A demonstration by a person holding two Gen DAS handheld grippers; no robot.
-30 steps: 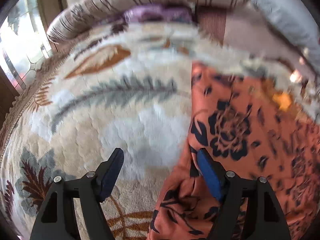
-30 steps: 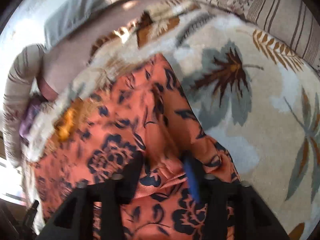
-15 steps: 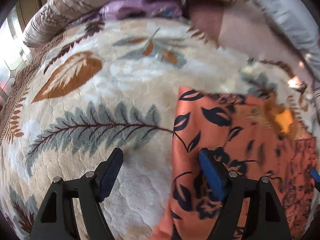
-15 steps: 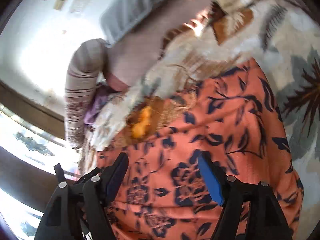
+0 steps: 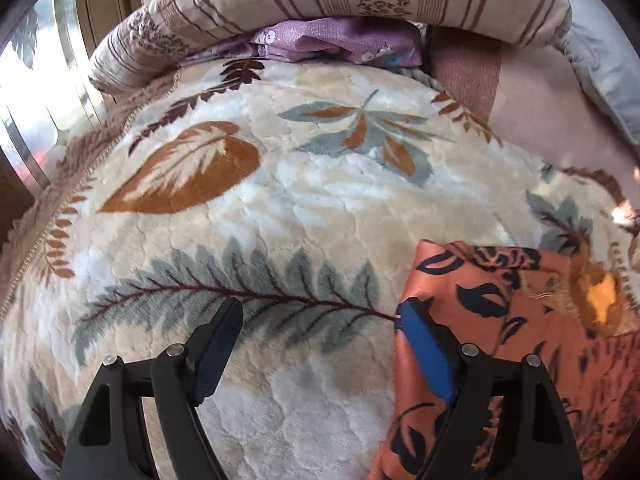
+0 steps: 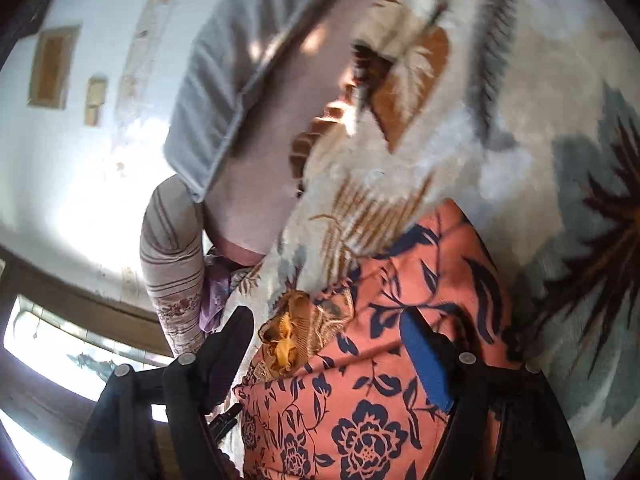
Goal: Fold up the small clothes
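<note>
An orange garment with dark blue flowers (image 5: 516, 320) lies folded on a cream leaf-print blanket (image 5: 280, 208), at the lower right of the left wrist view. My left gripper (image 5: 318, 344) is open and empty, over the blanket just left of the garment's edge. In the right wrist view the same garment (image 6: 400, 360) fills the lower middle, with a gold embroidered patch (image 6: 296, 336) at its left edge. My right gripper (image 6: 326, 344) is open and empty above the garment, tilted.
A striped bolster pillow (image 5: 340, 4) and a purple floral cloth (image 5: 336, 40) lie at the far edge of the blanket. A pink sheet (image 5: 532, 100) and a grey cushion (image 6: 224, 80) lie beyond. A window (image 5: 36, 80) is at the left.
Both grippers have let go of the garment and pulled back from it. The right gripper, shut on the cloth a second ago, has opened and tilted up toward the wall.
</note>
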